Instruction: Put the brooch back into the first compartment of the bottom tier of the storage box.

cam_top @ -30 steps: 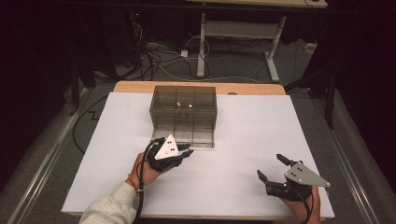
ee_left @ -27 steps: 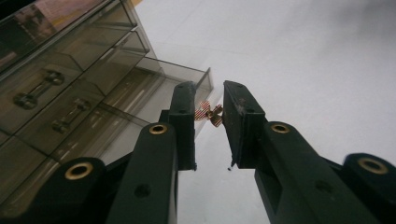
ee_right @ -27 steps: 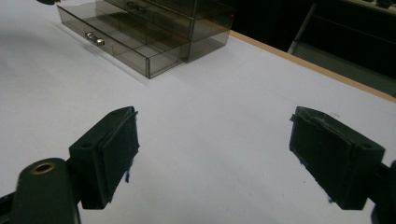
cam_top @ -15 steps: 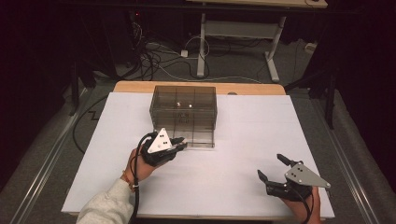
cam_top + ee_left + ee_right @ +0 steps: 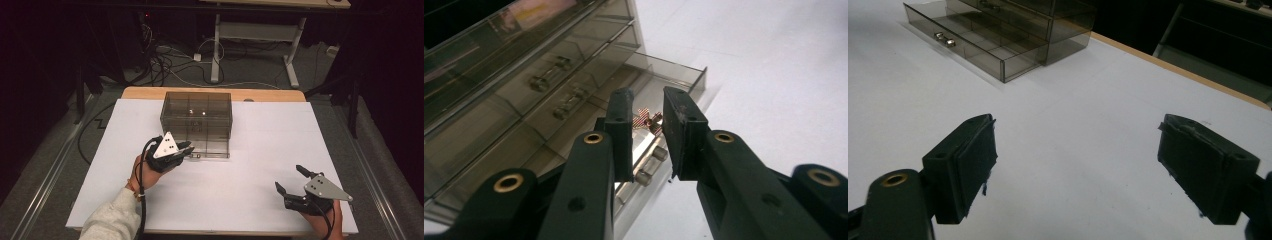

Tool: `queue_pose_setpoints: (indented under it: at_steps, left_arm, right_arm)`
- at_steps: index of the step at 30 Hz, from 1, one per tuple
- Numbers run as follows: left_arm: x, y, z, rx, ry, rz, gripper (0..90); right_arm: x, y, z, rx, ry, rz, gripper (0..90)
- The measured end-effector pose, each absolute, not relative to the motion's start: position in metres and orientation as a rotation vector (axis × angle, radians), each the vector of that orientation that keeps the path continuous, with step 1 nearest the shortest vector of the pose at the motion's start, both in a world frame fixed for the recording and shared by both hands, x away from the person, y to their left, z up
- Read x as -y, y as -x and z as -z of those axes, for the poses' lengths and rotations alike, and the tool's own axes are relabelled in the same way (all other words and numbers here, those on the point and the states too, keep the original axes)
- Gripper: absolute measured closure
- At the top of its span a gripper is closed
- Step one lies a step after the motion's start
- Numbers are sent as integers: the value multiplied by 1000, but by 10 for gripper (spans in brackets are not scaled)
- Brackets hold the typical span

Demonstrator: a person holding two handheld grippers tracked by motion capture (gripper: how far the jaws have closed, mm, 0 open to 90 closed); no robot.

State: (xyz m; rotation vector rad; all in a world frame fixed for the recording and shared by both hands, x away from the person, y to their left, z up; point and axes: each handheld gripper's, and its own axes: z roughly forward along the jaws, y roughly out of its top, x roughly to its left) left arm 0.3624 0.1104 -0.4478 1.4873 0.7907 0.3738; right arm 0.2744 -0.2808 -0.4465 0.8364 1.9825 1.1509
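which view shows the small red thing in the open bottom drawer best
The left gripper view: the small red object lies in the pulled-out smoky clear plastic drawer, seen between the jaws. The right gripper view shows the drawer without it discernible; the high view is too distant.

The high view looks forward and down over the table; both gripper views, low and close, share the drawer cabinet.

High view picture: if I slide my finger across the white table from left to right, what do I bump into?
The left black claw with its grey three-cornered plate → the smoky see-through plastic drawer box → the right black claw, wide open.
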Motion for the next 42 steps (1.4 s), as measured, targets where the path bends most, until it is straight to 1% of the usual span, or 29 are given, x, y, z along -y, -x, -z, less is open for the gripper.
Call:
queue_pose_setpoints:
  at_steps: [20, 30, 42]
  left_arm:
    - [-132, -389, 457, -881, -1465, -409, 731]
    - [-141, -401, 469, -935, -1493, -428, 730]
    - [-140, -409, 485, -984, -1532, -435, 729]
  right_arm:
    - [280, -275, 449, -1998, -838, -1146, 165]
    - [278, -274, 451, -1993, -861, -1150, 174]
    - [276, -273, 454, -1995, -873, -1130, 185]
